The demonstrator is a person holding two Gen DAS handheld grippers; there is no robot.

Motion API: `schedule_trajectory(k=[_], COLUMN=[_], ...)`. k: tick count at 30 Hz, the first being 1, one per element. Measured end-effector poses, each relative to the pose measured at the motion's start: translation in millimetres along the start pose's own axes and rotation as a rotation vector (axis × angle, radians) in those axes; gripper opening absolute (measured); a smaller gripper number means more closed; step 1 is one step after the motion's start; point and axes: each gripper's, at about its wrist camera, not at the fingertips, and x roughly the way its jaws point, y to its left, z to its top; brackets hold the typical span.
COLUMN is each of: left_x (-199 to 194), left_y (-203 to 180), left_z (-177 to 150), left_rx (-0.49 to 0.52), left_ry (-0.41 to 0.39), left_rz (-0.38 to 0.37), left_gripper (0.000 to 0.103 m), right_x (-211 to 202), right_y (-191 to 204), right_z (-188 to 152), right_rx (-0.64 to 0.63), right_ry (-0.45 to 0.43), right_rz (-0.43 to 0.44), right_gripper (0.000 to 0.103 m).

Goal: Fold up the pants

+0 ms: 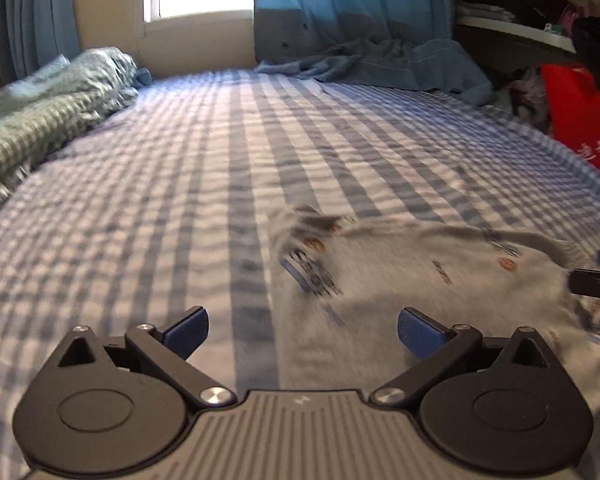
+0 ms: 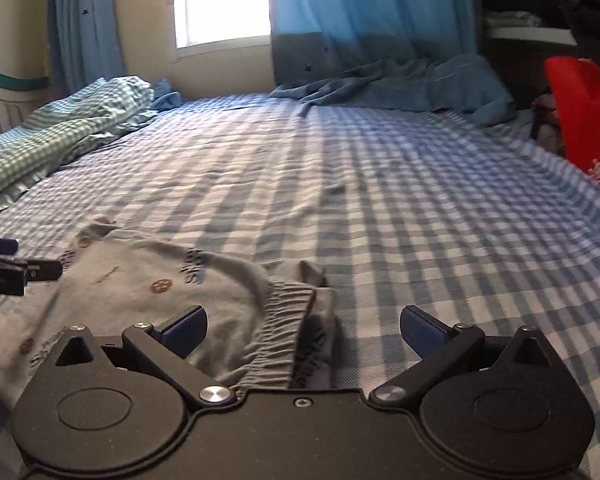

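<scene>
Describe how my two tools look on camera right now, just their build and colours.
Both match: the left tool and right tool have matte black housings with round lobes, black linkage arms on silver pivot screws, and blue fingertips. The left's centre plate is grey and ribbed; the right's is plain black. No cables or sleeves show.

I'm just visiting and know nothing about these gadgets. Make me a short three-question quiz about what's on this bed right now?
1. True or false: the left gripper is clamped on the pants.
2. Which part of the pants lies nearest the right gripper? A) a leg cuff B) the elastic waistband C) a pocket
3. Fill in: the pants lie on a blue and white ______ bedsheet.

Key
1. False: its jaws stand wide apart with nothing between them.
2. B: the gathered waistband sits just ahead of the open jaws.
3. checked
</scene>
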Motion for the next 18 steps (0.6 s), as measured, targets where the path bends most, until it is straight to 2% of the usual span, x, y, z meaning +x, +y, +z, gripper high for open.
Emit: schedule_trajectory(k=[2,3,6,11,18], left_x=[-3.0,-3.2,-9.6,-9.2,-0.7], left_y=[6.2,7.7,5.0,6.9,10.9], left_z=[-15.9,-21.7,-34.9,-31.1,-17.2], left_rx=[-0.069,-0.09,-0.051,-0.069,-0.087], left_ry=[0.041,0.053,0.004,0.029,0.07], left_rz=[-0.067,-0.072,-0.037,-0.026,-0.012], left_gripper=[0.103,0.103,0.103,0.103,0.103], right_x=[1.8,2.5,3.8,9.1,36.7], right_y=[-3.0,-4.2,-4.6,-8.4,-26.6], right_z=[0.6,0.8,-1.4,-3.1,3.8], right_rx=[0.009,0.008,-0.008,-0.002,0.058], right_ry=[0.028,0.037,0.051,0.059,0.073], right_rz=[0.013,0.003,-0.022,0.007,0.161], right_gripper=[0.102,0.102,0.102,0.102,0.102])
